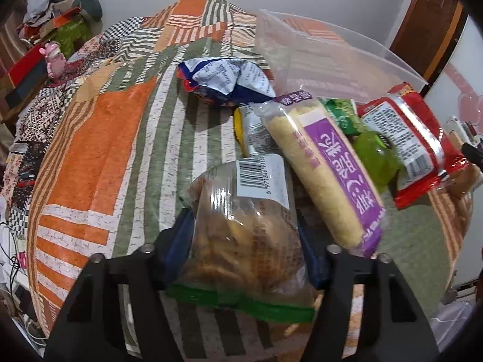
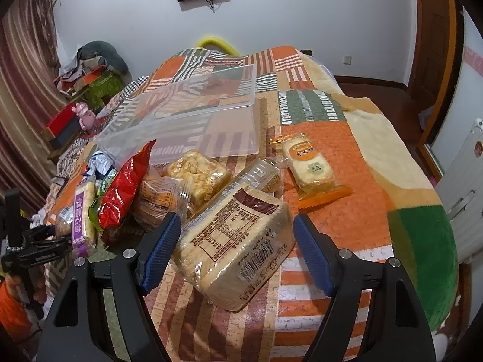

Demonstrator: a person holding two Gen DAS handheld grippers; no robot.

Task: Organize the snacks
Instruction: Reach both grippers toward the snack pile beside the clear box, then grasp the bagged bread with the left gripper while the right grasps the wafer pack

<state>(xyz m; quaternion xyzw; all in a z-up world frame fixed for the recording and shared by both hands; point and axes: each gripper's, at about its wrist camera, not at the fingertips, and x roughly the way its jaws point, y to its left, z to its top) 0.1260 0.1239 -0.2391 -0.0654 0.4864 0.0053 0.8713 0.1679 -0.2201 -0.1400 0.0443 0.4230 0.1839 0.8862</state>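
Snack packs lie piled on a patchwork quilt (image 1: pixel 99 138). My left gripper (image 1: pixel 244 250) has its jaws around a clear bag of brown pastries (image 1: pixel 241 232) with a barcode label and green strip. Beside it lie a purple-labelled rice roll (image 1: pixel 326 175), a red packet (image 1: pixel 413 147), a green pack (image 1: pixel 374 154) and a blue-white bag (image 1: pixel 226 78). My right gripper (image 2: pixel 235 250) is open, its blue pads either side of a bread loaf pack (image 2: pixel 235 241). A clear plastic bin (image 2: pixel 193 120) lies behind. An orange-trimmed cake pack (image 2: pixel 311 166) lies apart on the right.
The quilt (image 2: pixel 332 241) drops off at its right edge toward a wooden door (image 2: pixel 434 60) and a radiator. A cluttered side table with boxes and a pink toy (image 2: pixel 84 114) stands at the left. A screen hangs on the back wall.
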